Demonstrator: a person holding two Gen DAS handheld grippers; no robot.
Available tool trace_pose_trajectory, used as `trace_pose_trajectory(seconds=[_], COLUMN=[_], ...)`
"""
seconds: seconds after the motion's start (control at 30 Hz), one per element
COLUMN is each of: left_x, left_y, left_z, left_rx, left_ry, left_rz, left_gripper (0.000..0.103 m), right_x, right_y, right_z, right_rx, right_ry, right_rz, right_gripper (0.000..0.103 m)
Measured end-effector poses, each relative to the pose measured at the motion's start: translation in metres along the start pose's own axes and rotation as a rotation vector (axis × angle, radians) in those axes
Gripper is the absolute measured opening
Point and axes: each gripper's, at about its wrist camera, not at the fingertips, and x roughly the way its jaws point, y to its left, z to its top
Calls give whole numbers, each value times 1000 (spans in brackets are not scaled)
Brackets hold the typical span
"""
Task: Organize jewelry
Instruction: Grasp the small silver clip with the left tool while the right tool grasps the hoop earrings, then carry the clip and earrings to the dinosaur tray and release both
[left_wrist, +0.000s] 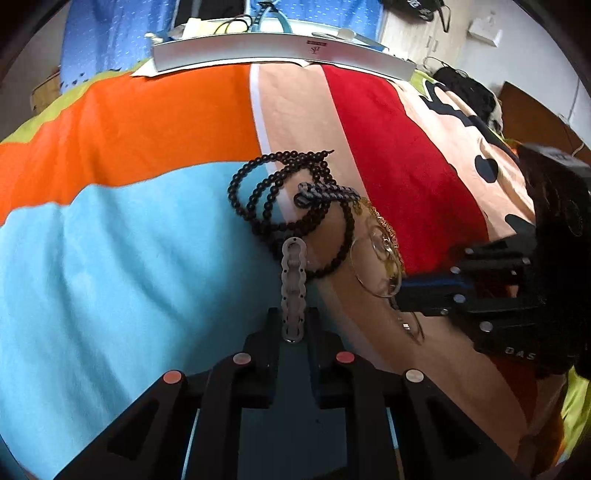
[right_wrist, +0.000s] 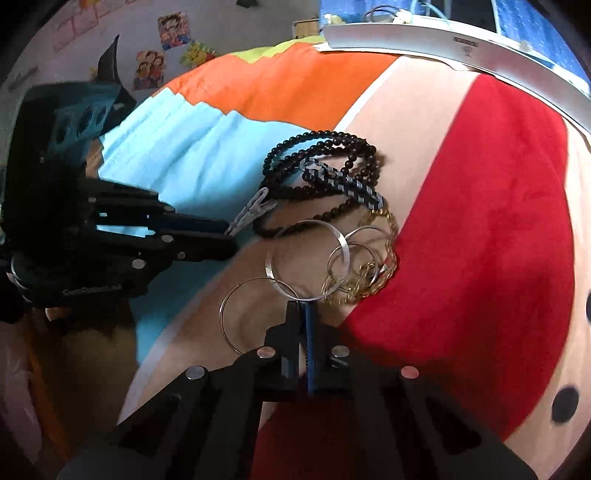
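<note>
Your left tongs (left_wrist: 293, 325) are pinched narrow on the grey hair clip (left_wrist: 294, 284), which points out toward the black beads (left_wrist: 280, 192). Your right tongs (right_wrist: 304, 314) are closed tight on the rim of the silver bangle (right_wrist: 306, 258), right at the edge of the pile. The whole tangle sits on the colourful bedspread (left_wrist: 129, 240): beads at the far side with a striped cord (right_wrist: 351, 186) across them, the gold chain (right_wrist: 369, 277) just beside the bangle, and a thin hoop (right_wrist: 255, 314) on your near side. A white box (left_wrist: 277, 51) lies well beyond.
</note>
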Motion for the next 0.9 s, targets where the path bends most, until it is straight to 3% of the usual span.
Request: trace_pose_trajectory(seconds=[0.2,0.53,0.7,0.9], left_x=[-21,-54,-67,-71], left_y=[-12,-28,-35,-34], left_z=[-20,-16,26,115], left_rx=[-5,0,16,13], left_ry=[2,-48,-117,-212], left_rz=[-17,-22,-31,-14], left_gripper=[13,13,13,13], right_x=[-28,-91,-113,-142], right_y=[1,-5,-17,-49], right_z=[-20,-29,-5,53], right_rx=[81,81,62,44], right_ry=[-58,-191,-249,-349], right_rz=[70,19,-20,-75], right_gripper=[3,3,3,3])
